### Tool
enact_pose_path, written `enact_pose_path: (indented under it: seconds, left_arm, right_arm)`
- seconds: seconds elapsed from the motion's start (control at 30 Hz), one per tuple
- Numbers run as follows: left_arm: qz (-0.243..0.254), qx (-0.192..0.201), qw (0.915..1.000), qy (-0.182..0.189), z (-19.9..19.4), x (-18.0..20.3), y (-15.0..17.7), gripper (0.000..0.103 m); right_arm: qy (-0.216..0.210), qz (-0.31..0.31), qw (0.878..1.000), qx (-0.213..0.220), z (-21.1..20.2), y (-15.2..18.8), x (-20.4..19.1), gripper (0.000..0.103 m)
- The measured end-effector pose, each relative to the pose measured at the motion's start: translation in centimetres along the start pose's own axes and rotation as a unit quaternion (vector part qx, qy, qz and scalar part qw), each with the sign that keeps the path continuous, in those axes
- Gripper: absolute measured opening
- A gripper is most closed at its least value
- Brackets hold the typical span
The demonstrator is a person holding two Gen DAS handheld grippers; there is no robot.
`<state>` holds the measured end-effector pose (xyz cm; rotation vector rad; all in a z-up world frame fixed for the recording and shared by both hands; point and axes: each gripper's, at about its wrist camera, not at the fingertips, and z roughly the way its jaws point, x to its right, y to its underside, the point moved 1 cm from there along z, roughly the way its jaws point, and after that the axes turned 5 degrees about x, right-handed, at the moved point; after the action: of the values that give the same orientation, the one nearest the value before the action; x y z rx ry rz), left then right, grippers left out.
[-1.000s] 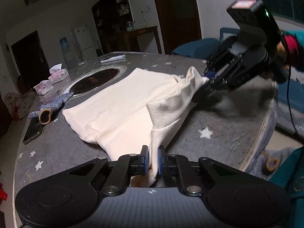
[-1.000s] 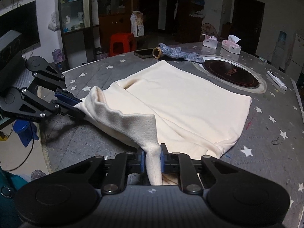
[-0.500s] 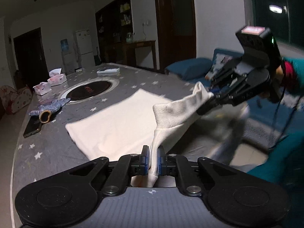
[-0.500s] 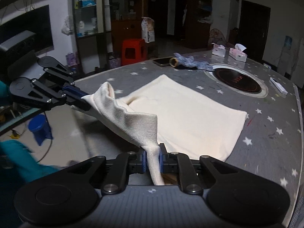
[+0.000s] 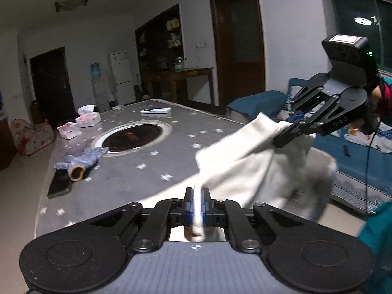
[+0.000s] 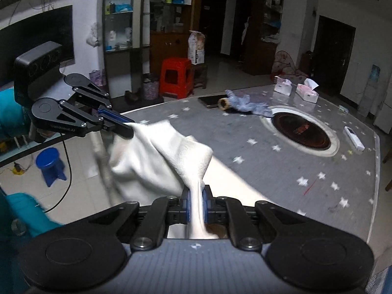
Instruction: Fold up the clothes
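Lifted off the table since 1 s ago, when most of it lay flat, cream garment (image 5: pixel 247 169) now hangs bunched in the air between the two grippers, at and past the near table edge, blurred. Left gripper (image 5: pixel 197 204) has jaws clamped on one bit of the cream garment, fabric squeezed between the blue pads (image 5: pixel 188 203). Right gripper (image 6: pixel 195 204) has jaws clamped on another bit, cloth running down through the pads. Each gripper shows in the other's view, raised, tip pinching the cloth. Teal sleeve (image 6: pixel 9 117) behind the left gripper. Grey star-print table (image 5: pixel 137 171) now bare where the garment lay. Round inset burner (image 6: pixel 301 129) sits mid-table. Blue-grey glove (image 6: pixel 245 104) lies just beside the burner, touching a dark phone (image 6: pixel 210 100). Two pink tissue boxes (image 6: pixel 296 90) at the far side, white remote (image 6: pixel 354 138) near the burner's other side. Red stool (image 6: pixel 175 77) and blue stool (image 6: pixel 50 165) on the floor, well apart
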<state>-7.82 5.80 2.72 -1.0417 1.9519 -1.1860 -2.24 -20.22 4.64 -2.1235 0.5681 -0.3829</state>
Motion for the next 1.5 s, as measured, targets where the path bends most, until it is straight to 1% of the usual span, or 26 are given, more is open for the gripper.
enact_pose_path:
  seconds: [0.2,0.3,0.4,0.43,0.47,0.5,0.53,0.67,0.77,0.87,0.93,1.0,1.1,1.17,1.3,1.37,1.43,1.5]
  left_arm:
    - [0.0,-0.033,0.999,-0.03,7.1,-3.4,-0.5,0.006]
    - [0.003,-0.052,0.997,-0.058,10.6,-4.0,0.6,0.006]
    - [0.003,-0.067,0.9943,-0.083,13.3,-4.3,1.8,0.006]
    - [0.001,-0.072,0.9937,-0.086,14.0,-4.3,2.1,0.006]
    - [0.001,-0.075,0.9932,-0.089,14.6,-4.3,2.3,0.006]
    - [0.002,-0.078,0.9927,-0.092,14.9,-4.4,2.4,0.006]
    - [0.003,-0.081,0.9921,-0.095,15.3,-4.4,2.5,0.007]
    - [-0.012,-0.085,0.9907,-0.105,15.6,-5.0,2.4,0.011]
    - [-0.025,-0.078,0.9898,-0.117,15.2,-5.3,1.9,0.011]
    - [-0.039,-0.065,0.9882,-0.133,14.5,-5.5,1.2,0.011]
    - [-0.059,-0.051,0.9894,-0.123,13.6,-5.1,0.5,0.011]
    - [-0.073,-0.038,0.9924,-0.092,12.8,-4.2,0.0,0.011]
    - [-0.089,-0.044,0.9935,-0.054,12.7,-2.9,0.1,0.011]
    - [-0.093,-0.055,0.9932,-0.044,12.9,-2.3,0.7,0.011]
    - [-0.089,-0.082,0.9907,-0.062,14.1,-2.6,2.4,0.011]
    - [-0.104,-0.082,0.9893,-0.061,14.0,-3.2,2.5,0.011]
    - [-0.12,-0.08,0.9876,-0.06,13.9,-3.7,2.6,0.011]
    - [-0.122,-0.074,0.988,-0.06,13.7,-3.9,2.2,0.011]
  right_arm:
    - [0.032,0.024,0.999,-0.011,5.7,-0.3,4.9,0.007]
    - [0.049,0.037,0.998,-0.017,8.6,-0.4,7.3,0.007]
    - [0.066,0.075,0.995,-0.025,11.7,1.4,8.9,0.008]
    - [0.072,0.092,0.993,-0.031,12.7,2.1,9.3,0.01]
    - [0.08,0.097,0.991,-0.035,13.4,2.8,9.4,0.012]
    - [0.088,0.102,0.99,-0.039,14.1,3.4,9.6,0.017]
    - [0.091,0.101,0.99,-0.035,14.3,3.8,9.6,0.019]
    - [0.104,0.114,0.988,-0.022,12.9,3.4,9.9,0.023]
    - [0.11,0.124,0.986,-0.01,11.0,3.1,9.7,0.025]
    - [0.105,0.121,0.987,0.004,9.5,3.0,8.6,0.03]
    - [0.094,0.117,0.989,0.007,8.9,3.1,7.6,0.032]
    - [0.078,0.116,0.99,0.007,8.9,3.3,6.9,0.033]
    - [0.071,0.114,0.991,0.0,9.7,3.7,6.4,0.038]
    - [0.07,0.119,0.99,-0.007,10.2,4.2,6.6,0.038]
    - [0.084,0.13,0.988,-0.021,10.5,5.3,7.6,0.041]
    - [0.095,0.144,0.985,-0.027,10.4,5.9,8.5,0.043]
    - [0.096,0.157,0.983,-0.026,9.9,6.1,9.0,0.043]
    - [0.101,0.151,0.983,-0.022,9.5,5.7,8.9,0.043]
